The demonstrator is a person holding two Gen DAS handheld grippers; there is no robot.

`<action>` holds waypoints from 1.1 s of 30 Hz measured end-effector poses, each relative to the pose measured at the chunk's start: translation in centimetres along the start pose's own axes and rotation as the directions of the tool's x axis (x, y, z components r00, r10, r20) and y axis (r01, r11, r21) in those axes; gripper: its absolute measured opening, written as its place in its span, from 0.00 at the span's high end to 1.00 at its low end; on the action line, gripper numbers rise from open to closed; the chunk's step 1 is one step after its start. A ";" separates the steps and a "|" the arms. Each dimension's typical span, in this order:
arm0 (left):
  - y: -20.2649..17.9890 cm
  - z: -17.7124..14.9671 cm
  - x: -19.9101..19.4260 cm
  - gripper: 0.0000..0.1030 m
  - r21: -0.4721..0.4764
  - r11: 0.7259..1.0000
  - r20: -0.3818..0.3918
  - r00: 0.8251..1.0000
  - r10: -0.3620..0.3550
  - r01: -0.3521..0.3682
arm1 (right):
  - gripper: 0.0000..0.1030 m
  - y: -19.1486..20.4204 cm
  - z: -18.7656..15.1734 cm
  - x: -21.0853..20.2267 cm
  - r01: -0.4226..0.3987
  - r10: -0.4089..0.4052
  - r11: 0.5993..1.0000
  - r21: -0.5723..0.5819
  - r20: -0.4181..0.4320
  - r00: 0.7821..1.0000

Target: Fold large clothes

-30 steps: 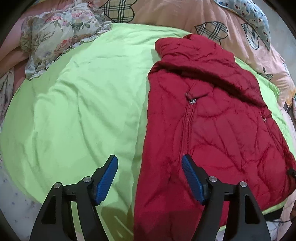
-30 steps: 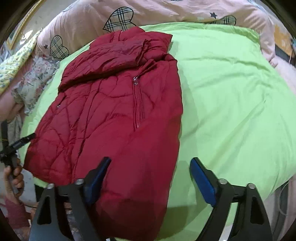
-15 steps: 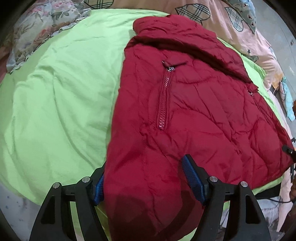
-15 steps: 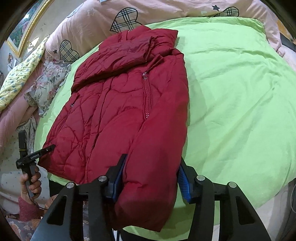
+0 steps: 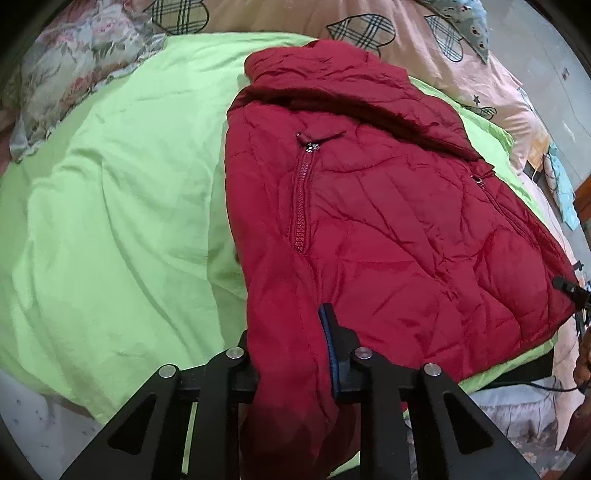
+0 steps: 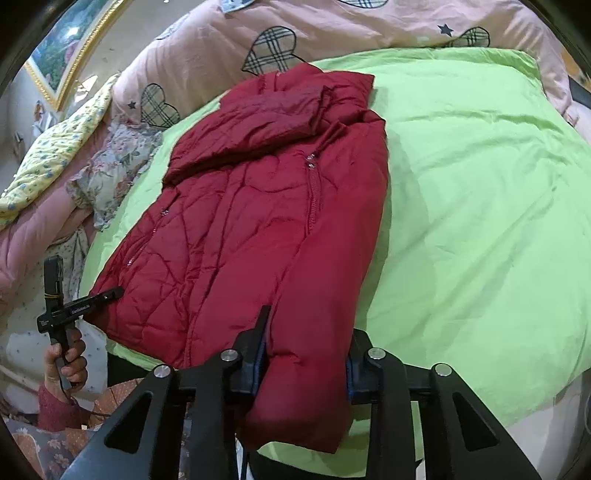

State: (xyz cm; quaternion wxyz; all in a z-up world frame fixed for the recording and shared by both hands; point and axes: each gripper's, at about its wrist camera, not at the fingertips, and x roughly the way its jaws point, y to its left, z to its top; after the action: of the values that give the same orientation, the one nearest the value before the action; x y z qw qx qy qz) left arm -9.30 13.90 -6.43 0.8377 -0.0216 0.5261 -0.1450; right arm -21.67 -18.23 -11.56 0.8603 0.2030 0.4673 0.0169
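Note:
A dark red quilted jacket (image 5: 388,221) lies flat on a lime green bed cover (image 5: 110,221), collar away from me, zip up the front. My left gripper (image 5: 291,354) is shut on the jacket's near hem at its left edge; the cloth hides the left finger. In the right wrist view the jacket (image 6: 258,221) lies left of centre on the green cover (image 6: 480,221). My right gripper (image 6: 304,354) is shut on the jacket's near hem at its right edge, cloth bunched between the jaws. The left gripper (image 6: 110,293) also shows at the hem's far left corner.
Pink bedding with checked hearts (image 5: 332,22) runs along the back. A floral pillow (image 5: 74,66) lies at the back left. A yellow flowered quilt (image 6: 51,155) and a framed picture (image 6: 70,40) are at the left. The bed's near edge drops off below the grippers.
Both grippers went from open and apart to closed on the jacket's near hem. The left gripper shifted right onto the jacket; the right gripper moved in over its right edge.

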 end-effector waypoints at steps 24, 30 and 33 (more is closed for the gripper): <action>2.8 4.4 -7.6 0.84 -0.070 0.989 0.199 0.974 -0.112 0.129 | 0.76 -2.8 5.4 -4.1 -0.302 0.270 0.948 0.097 0.250 0.930; 3.2 7.2 -6.9 0.84 -0.124 0.982 0.259 0.960 -0.107 0.143 | 0.76 -2.5 9.0 -3.5 -0.273 0.237 0.959 0.076 0.310 0.921; 3.2 8.7 -6.2 0.84 -0.136 0.981 0.271 0.958 -0.097 0.137 | 0.76 -2.7 10.6 -2.9 -0.278 0.238 0.957 0.082 0.325 0.915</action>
State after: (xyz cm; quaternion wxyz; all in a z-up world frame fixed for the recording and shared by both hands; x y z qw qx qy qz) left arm -3.40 17.64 2.25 0.8858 -0.1362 0.4177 -0.1493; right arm -15.13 -24.86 -5.19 0.8989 0.3170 0.2946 0.0685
